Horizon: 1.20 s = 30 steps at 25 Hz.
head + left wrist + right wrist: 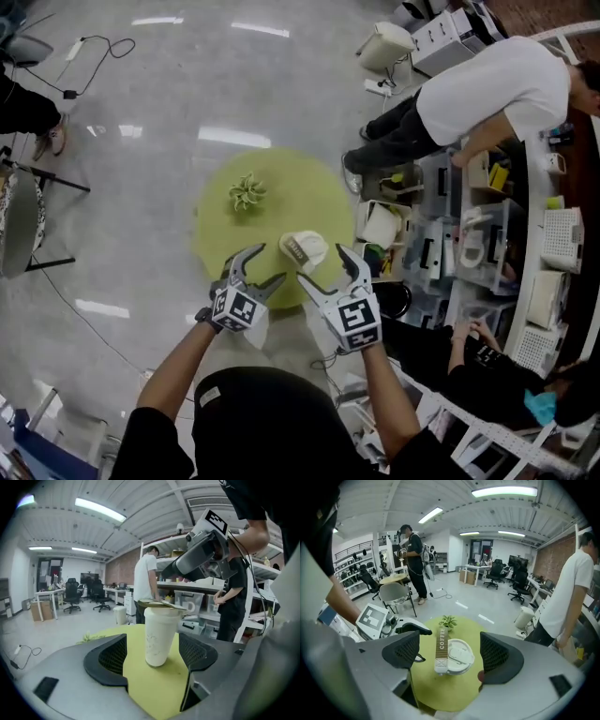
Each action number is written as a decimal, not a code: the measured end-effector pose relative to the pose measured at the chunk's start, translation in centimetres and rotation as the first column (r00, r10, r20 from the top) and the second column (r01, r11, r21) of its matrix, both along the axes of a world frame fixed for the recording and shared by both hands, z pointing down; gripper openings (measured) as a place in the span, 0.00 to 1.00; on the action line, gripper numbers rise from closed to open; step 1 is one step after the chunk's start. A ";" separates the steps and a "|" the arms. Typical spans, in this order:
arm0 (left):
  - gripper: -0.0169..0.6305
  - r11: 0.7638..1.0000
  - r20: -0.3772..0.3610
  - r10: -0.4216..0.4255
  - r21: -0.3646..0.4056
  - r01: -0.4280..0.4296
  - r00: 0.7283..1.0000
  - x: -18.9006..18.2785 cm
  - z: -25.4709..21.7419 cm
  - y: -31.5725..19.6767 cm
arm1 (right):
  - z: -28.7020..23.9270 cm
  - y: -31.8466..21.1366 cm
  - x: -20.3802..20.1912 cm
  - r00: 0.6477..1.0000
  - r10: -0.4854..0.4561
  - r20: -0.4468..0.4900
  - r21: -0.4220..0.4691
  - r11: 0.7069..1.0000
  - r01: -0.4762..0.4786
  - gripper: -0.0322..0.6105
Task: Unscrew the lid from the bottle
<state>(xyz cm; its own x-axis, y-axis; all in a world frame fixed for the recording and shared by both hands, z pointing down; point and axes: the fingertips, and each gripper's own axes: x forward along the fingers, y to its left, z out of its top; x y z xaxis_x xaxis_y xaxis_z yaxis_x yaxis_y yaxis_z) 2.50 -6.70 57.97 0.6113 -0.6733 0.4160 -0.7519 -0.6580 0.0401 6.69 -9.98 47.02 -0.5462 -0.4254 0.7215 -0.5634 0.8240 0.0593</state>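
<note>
The bottle [303,249], lid [459,654] on, stands upright on the green table's [220,239] near side. The left gripper [271,262] and right gripper [321,264] hover just near it, jaws wide and empty.

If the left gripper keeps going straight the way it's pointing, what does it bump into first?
Most likely the white coffee cup: it stands on the green table straight ahead of the left gripper, lined up with the gap between its open jaws. Depth is hard to judge.
</note>
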 end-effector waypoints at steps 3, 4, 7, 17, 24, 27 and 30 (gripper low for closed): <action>0.58 1.000 -0.006 -0.001 0.001 0.001 1.000 1.2 1.9 -1.1 | 2.5 -0.6 -0.5 0.999 -0.006 -0.048 -0.031 1.000 0.004 0.68; 0.58 1.000 0.015 0.008 0.012 -0.008 1.000 1.6 2.4 -1.4 | 3.3 -0.9 -0.5 0.998 -0.006 -0.066 -0.039 0.999 0.003 0.68; 0.58 0.998 0.076 0.040 0.044 -0.043 0.996 3.0 3.3 -2.1 | 5.6 -1.7 -0.3 0.995 0.005 -0.095 -0.069 0.998 -0.012 0.68; 0.63 0.994 0.038 0.061 0.085 -0.064 0.997 7.3 5.1 -5.5 | 8.0 -2.5 -0.3 0.987 -0.039 -0.156 -0.137 0.990 0.018 0.69; 0.66 0.992 0.038 0.098 0.076 -0.101 0.994 9.4 6.4 -7.0 | 10.3 -2.5 0.7 0.966 -0.066 -0.249 -0.157 0.987 0.027 0.74; 0.66 0.989 0.028 0.116 0.088 -0.119 0.993 9.8 6.1 -7.3 | 10.4 -3.0 1.4 0.964 -0.051 -0.259 -0.176 0.984 0.005 0.73; 0.66 0.986 0.026 0.134 0.099 -0.136 0.991 10.0 6.0 -7.5 | 10.3 -3.2 1.6 0.969 -0.037 -0.244 -0.197 0.980 -0.012 0.73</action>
